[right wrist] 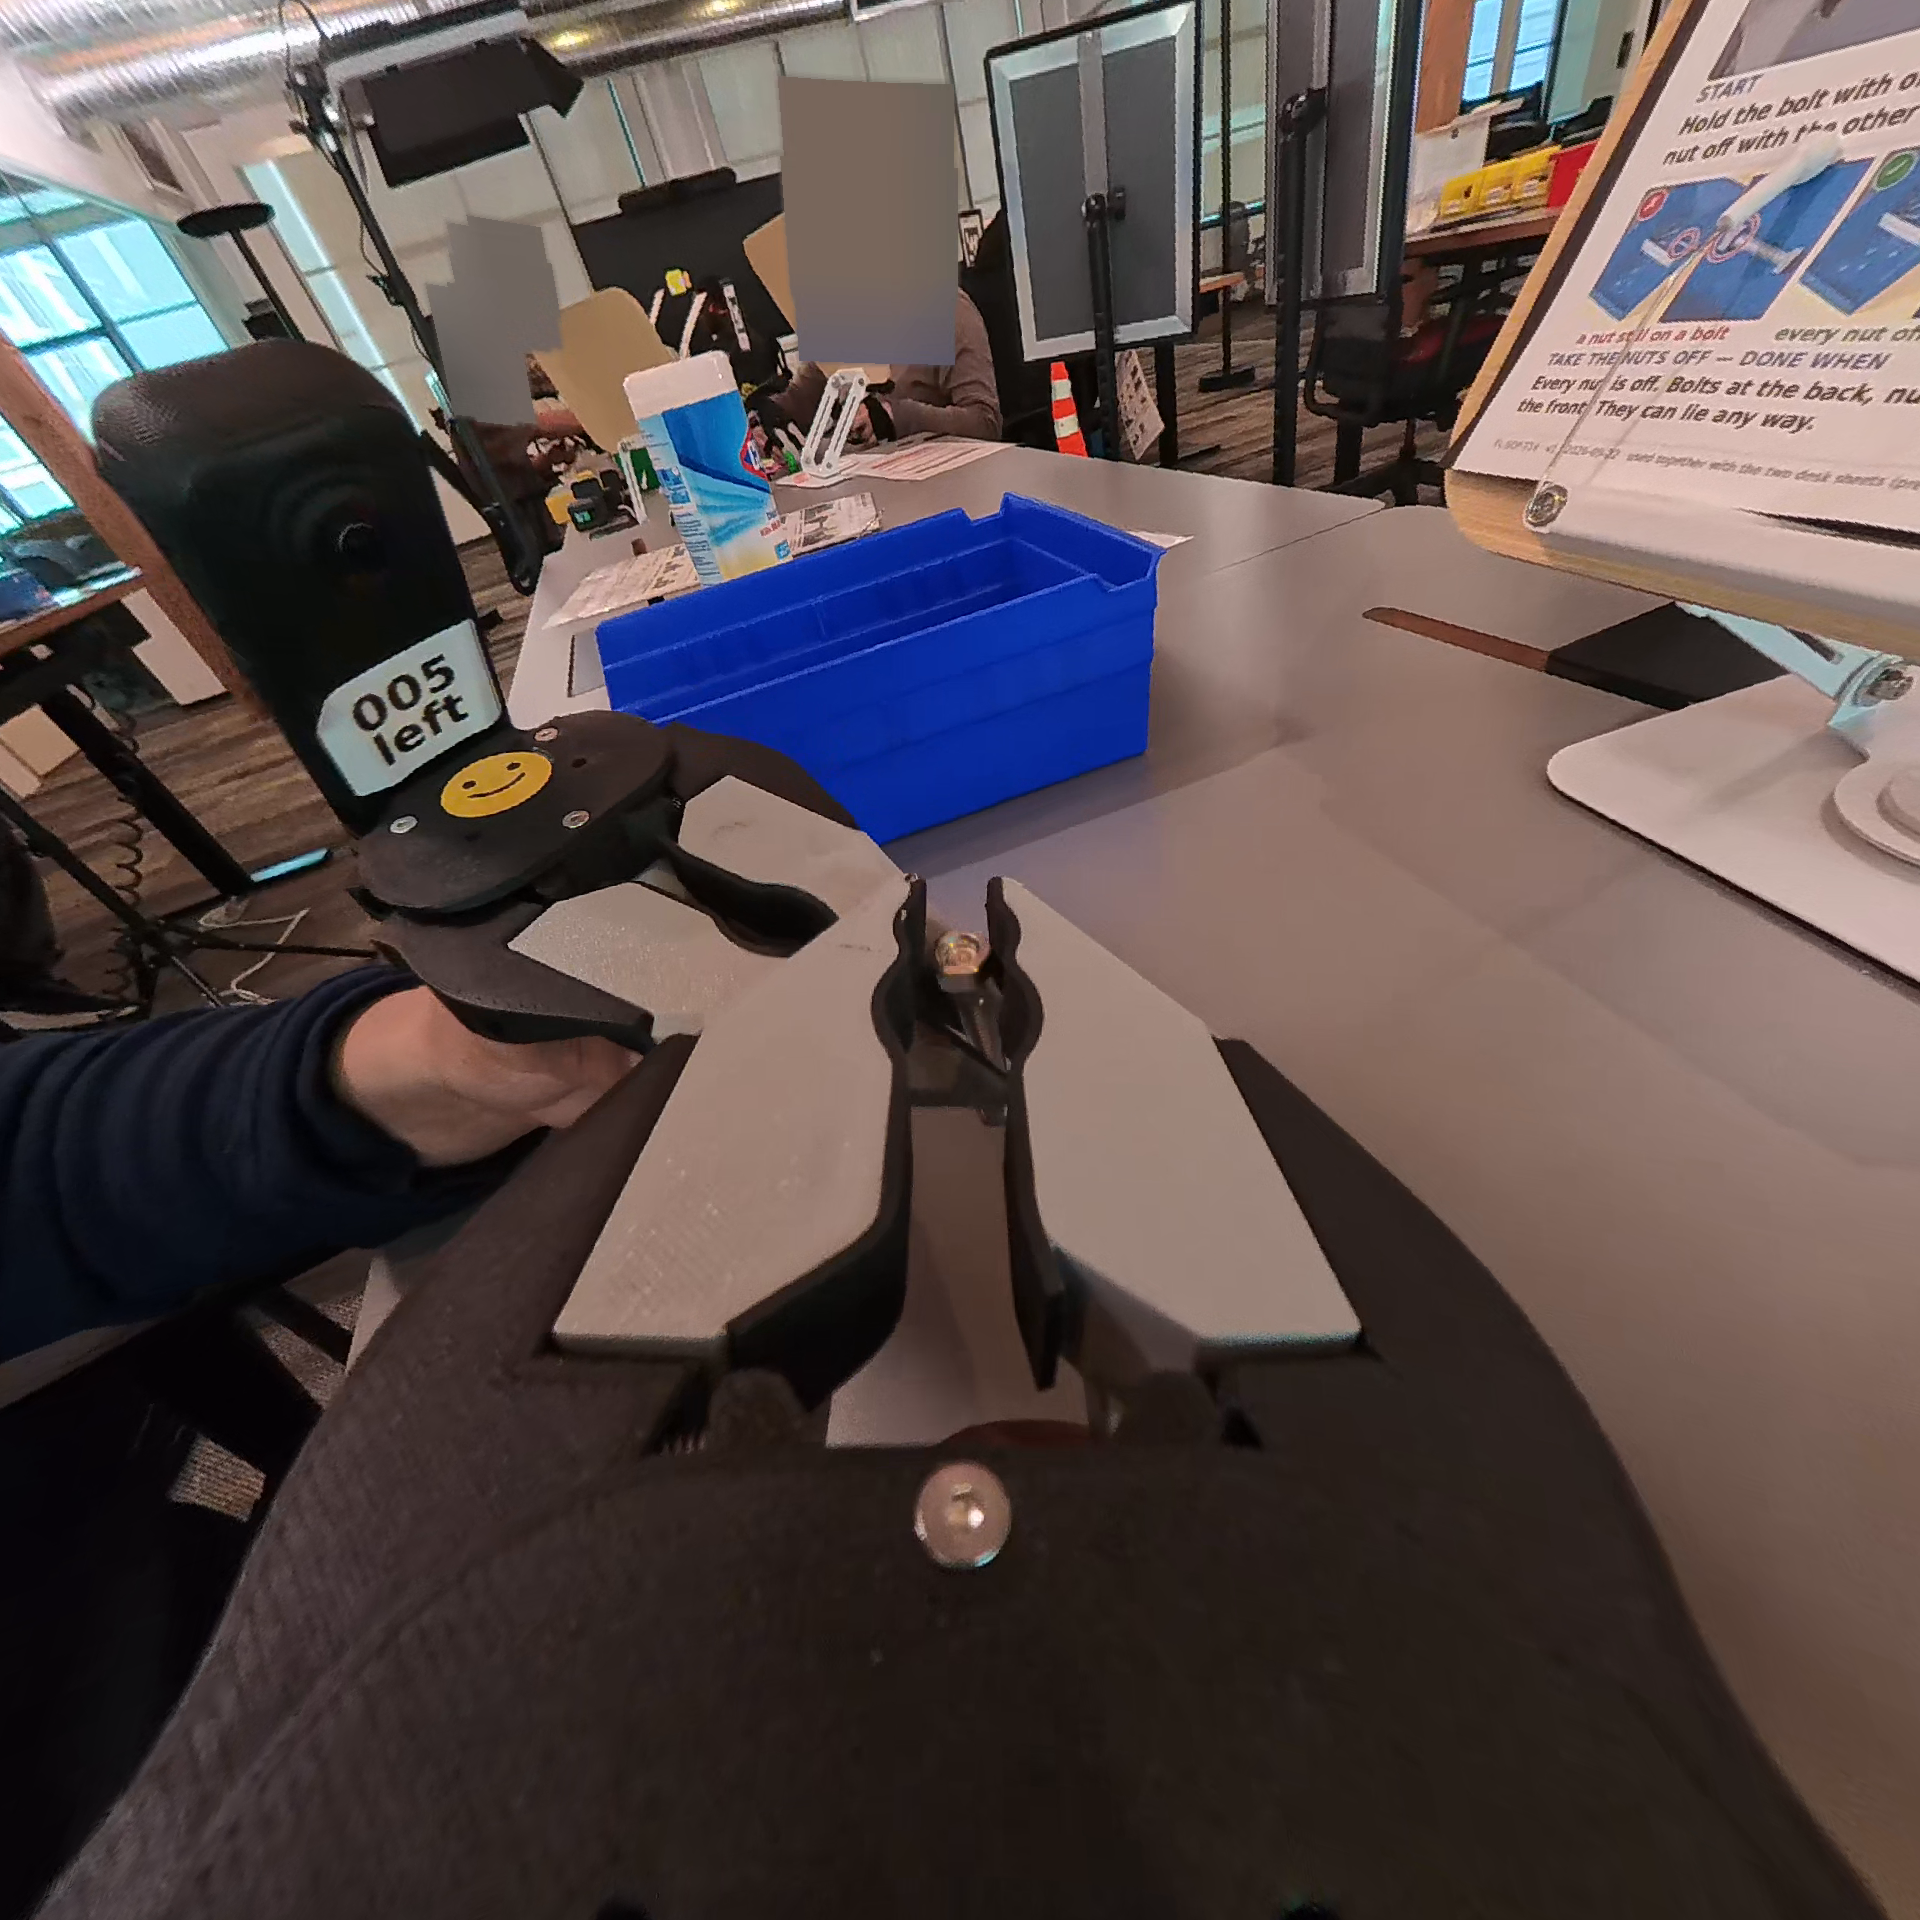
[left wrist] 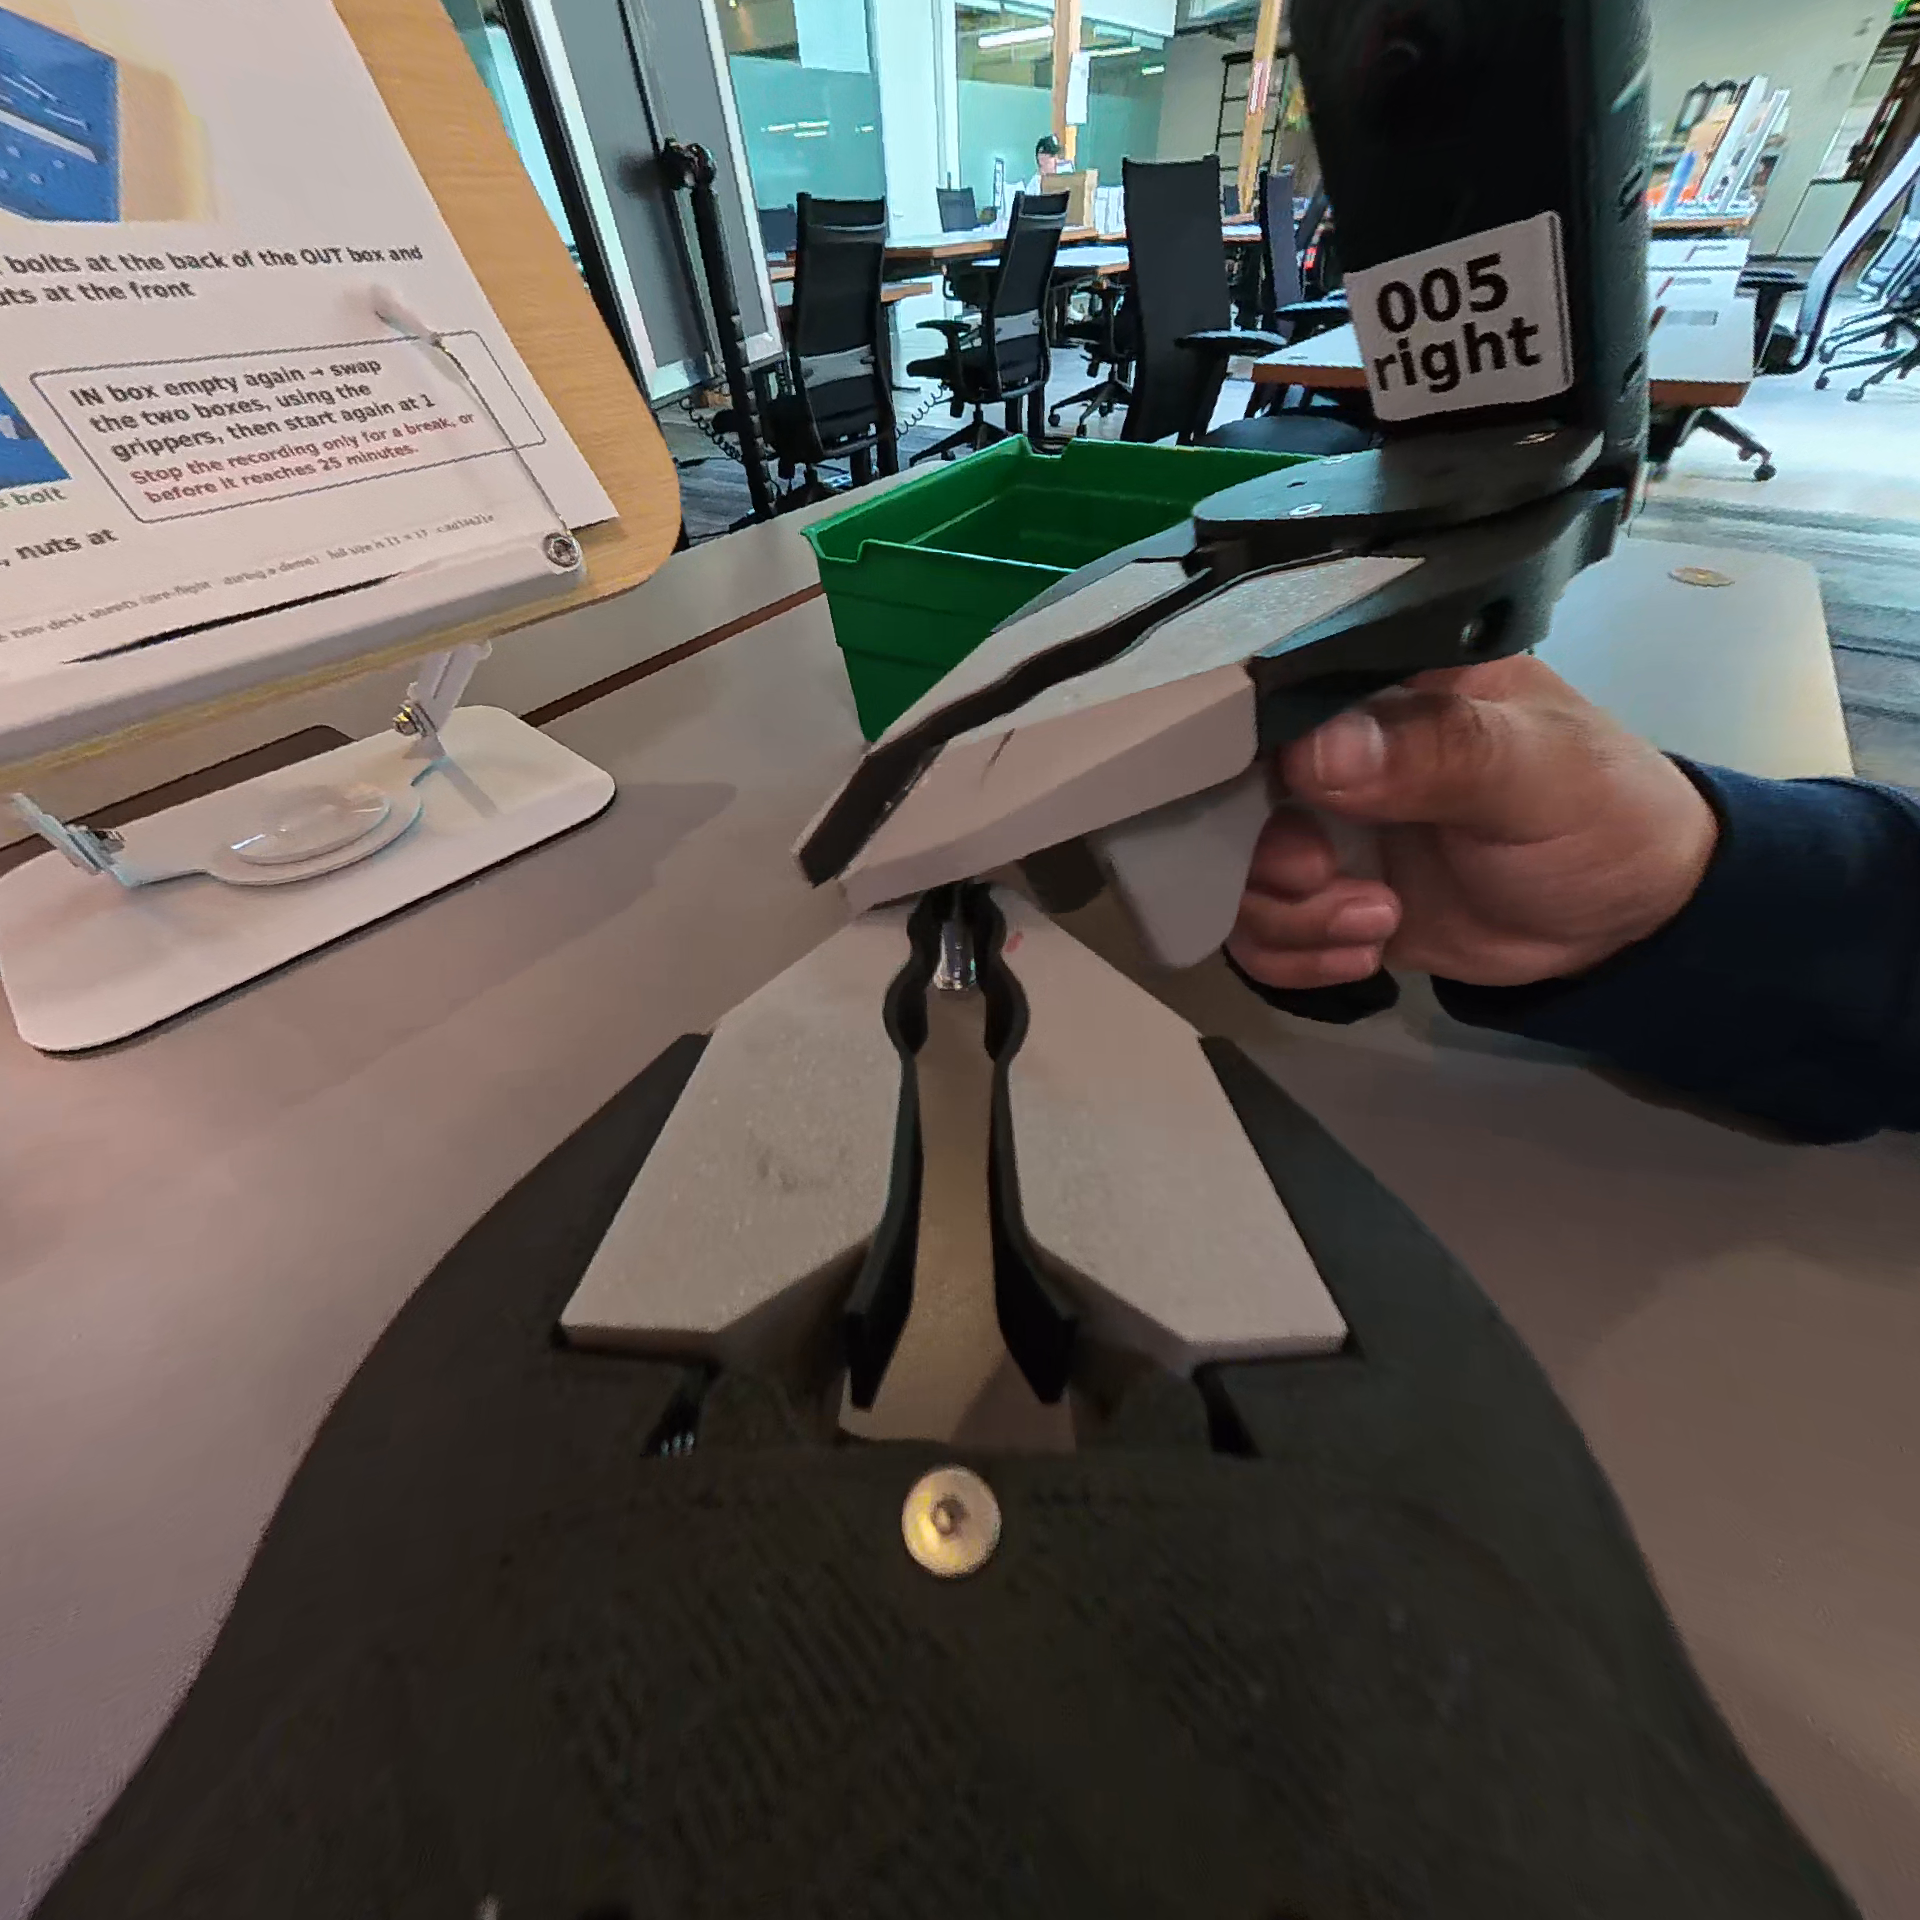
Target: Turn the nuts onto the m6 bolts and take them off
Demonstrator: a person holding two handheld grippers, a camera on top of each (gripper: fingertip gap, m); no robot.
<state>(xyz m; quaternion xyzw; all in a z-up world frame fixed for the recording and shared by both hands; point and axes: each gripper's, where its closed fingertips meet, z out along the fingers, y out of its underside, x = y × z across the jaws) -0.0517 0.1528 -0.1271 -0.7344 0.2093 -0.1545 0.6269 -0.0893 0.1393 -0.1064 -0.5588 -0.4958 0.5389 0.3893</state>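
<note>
In the left wrist view my left gripper (left wrist: 954,961) is shut on a silver bolt (left wrist: 952,951) near its fingertips, above the grey table (left wrist: 312,1195). The right gripper, held by a hand, comes in from the right, and its fingertips (left wrist: 831,857) sit right over the bolt's far end. In the right wrist view my right gripper (right wrist: 958,940) is shut on a hex nut (right wrist: 958,954). The bolt's shank (right wrist: 977,1023) runs down from the nut between the pads. The left gripper's body (right wrist: 499,800) sits at the left, its tips hidden under my right fingers.
A green bin (left wrist: 914,623) stands just behind the grippers in the left wrist view. A blue bin (right wrist: 883,675) stands ahead in the right wrist view. An instruction sheet on a white stand (left wrist: 260,364) (right wrist: 1714,312) is beside them. A wipes canister (right wrist: 707,468) stands behind the blue bin. Left and right tips are no more than a few centimetres apart.
</note>
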